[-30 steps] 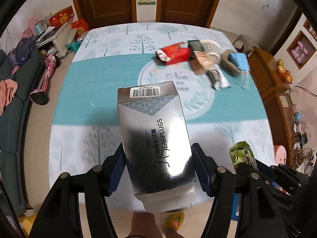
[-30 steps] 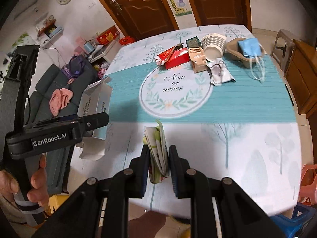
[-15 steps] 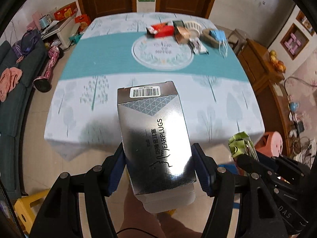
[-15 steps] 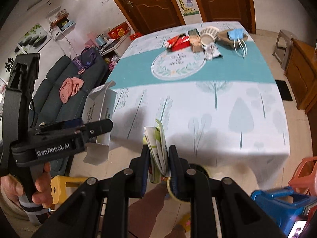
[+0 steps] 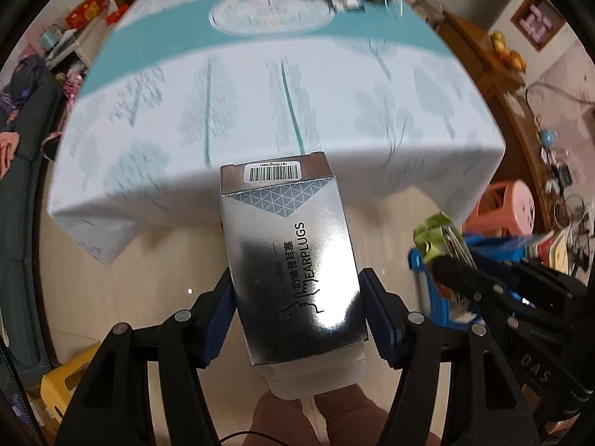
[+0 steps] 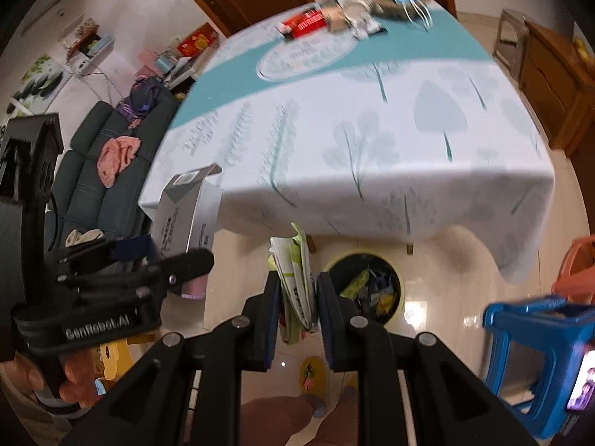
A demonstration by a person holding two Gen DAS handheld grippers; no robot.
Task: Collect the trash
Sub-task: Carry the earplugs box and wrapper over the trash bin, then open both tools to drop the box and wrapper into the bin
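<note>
My left gripper (image 5: 295, 316) is shut on a silver earplugs box (image 5: 290, 256), held upright over the floor in front of the table; the same box (image 6: 186, 208) shows at the left of the right wrist view. My right gripper (image 6: 297, 308) is shut on a flattened green and white paper packet (image 6: 295, 278), also seen as a packet (image 5: 437, 238) at the right of the left wrist view. Just beyond the right gripper stands a yellow-rimmed trash bin (image 6: 366, 286) holding wrappers. More trash (image 6: 334, 18) lies at the far end of the table (image 6: 372, 141).
The table's near edge with its hanging cloth (image 5: 260, 186) lies just ahead. A blue stool (image 6: 535, 356) and a pink stool (image 5: 509, 204) stand to the right, a yellow stool (image 5: 67, 383) at lower left, a dark sofa (image 6: 100, 171) on the left. The person's legs (image 6: 290, 423) are below.
Both grippers have drawn back from over the table to the floor in front of it and dipped, each keeping its load. The trash bin has come into the right wrist view.
</note>
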